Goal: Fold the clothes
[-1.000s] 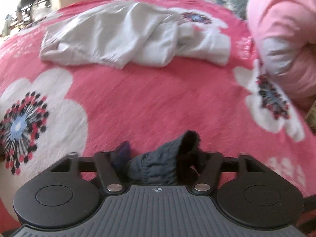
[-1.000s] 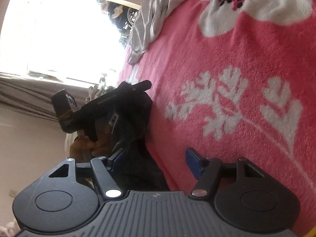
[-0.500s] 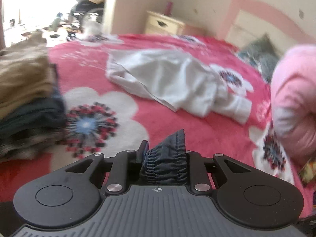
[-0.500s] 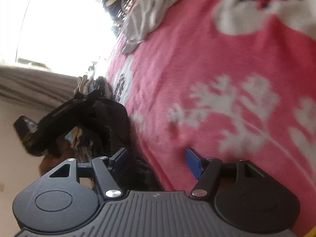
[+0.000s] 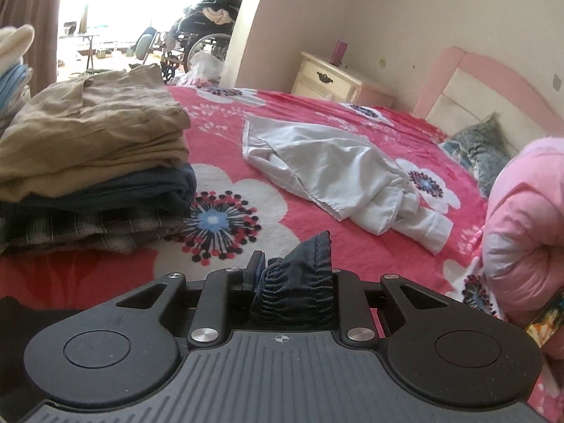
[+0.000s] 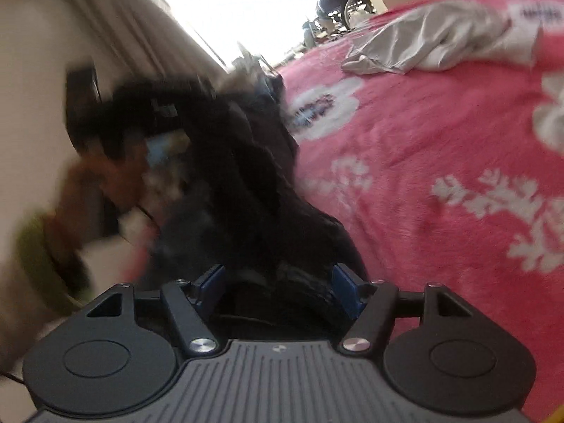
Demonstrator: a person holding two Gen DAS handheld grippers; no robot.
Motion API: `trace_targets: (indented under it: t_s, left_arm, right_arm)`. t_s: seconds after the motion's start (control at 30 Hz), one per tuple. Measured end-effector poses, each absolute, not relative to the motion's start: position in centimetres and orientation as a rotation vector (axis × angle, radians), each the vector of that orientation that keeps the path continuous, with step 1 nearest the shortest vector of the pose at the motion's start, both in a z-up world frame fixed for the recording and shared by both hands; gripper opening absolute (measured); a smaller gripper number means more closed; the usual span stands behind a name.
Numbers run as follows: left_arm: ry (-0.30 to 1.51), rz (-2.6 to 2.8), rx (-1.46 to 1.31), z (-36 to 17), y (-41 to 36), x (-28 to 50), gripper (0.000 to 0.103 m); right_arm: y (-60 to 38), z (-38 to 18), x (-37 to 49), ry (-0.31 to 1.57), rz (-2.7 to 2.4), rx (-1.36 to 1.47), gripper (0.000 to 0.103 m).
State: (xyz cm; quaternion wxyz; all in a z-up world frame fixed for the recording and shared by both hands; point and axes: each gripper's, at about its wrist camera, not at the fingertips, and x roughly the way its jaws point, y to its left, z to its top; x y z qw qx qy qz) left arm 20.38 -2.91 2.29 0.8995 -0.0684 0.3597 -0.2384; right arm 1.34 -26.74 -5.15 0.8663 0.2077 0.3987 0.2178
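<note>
holding a dark garment [image 5: 299, 275] by its gathered waistband, the left gripper [image 5: 292, 282] has its fingers pinched tight on the bunched cloth, raised over the bed [image 5: 352, 257]. the right gripper [image 6: 275, 278] has its fingers well apart; dark cloth lies between them, but the right wrist view is blurred and i cannot tell whether the pads press on it.

to do this step well, i judge both hands should take the waistband at its two ends, lift until the cloth hangs free of the bed, then lay it flat on bare blanket before folding. the right side looks unsure, so its hold should be firm before any pull.

no real containers show. a stack [image 5: 91, 162] of folded clothes sits at the left on the bed, and a white garment [image 5: 335, 172] lies crumpled farther off, unfolded.
</note>
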Motion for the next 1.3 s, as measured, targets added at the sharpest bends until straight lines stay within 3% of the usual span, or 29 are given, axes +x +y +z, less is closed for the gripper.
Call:
trace_targets:
  t_s: [0.13,0.23,0.3,0.4,0.43,0.47,0.63,0.9,1.0,1.13,1.23,1.27,1.3]
  left_arm:
    - [0.736,-0.483,-0.183,2.5,-2.2,19.9,0.021]
    - [0.725,-0.469,-0.216,2.8,-1.5,19.6,0.021]
    - [0.712,-0.452,-0.233,3.1,-0.9,19.3,0.02]
    - [0.673,-0.425,-0.263,4.1,0.4,18.5,0.019]
    - [0.656,-0.419,-0.278,4.7,1.1,18.0,0.019]
    - [0.634,-0.415,-0.298,5.5,1.9,17.5,0.019]
    - [0.46,-0.422,-0.404,11.6,5.9,12.4,0.018]
    - [-0.066,-0.436,-0.511,24.0,10.7,0.0,0.011]
    - [-0.165,-0.471,-0.515,26.6,11.4,-3.1,0.011]
    - [-0.152,-0.499,-0.422,26.4,10.2,-5.1,0.012]
    - [-0.016,-0.515,-0.323,23.3,8.5,-4.7,0.028]
    - [0.052,-0.524,-0.295,21.8,7.9,-4.3,0.038]
    - [0.135,-0.537,-0.263,20.0,7.3,-3.7,0.041]
  right_arm:
    - [-26.1,-6.2,1.9,0.867,0.375,0.401,0.066]
    - [-25.0,-7.6,2.9,0.895,0.329,0.376,0.056]
    - [-24.4,-7.6,2.6,0.881,0.3,0.343,0.043]
    - [-24.2,-6.4,1.4,0.817,0.268,0.303,0.033]
    - [-24.2,-5.5,0.8,0.784,0.257,0.282,0.022]
    - [-24.2,-4.5,0.3,0.745,0.249,0.259,0.019]
    - [-24.4,2.0,-2.5,0.518,0.216,0.16,0.017]
    - [-25.5,14.8,-7.6,0.107,0.236,0.081,0.016]
    - [-26.2,18.2,-9.5,0.007,0.269,0.08,0.016]
    - [-26.1,19.2,-11.0,-0.019,0.254,0.007,0.016]
    - [-26.4,18.2,-11.8,0.02,0.23,-0.033,0.016]
    - [-26.6,17.7,-12.0,0.042,0.223,-0.037,0.016]
    - [-26.9,16.8,-11.9,0.076,0.215,-0.032,0.016]
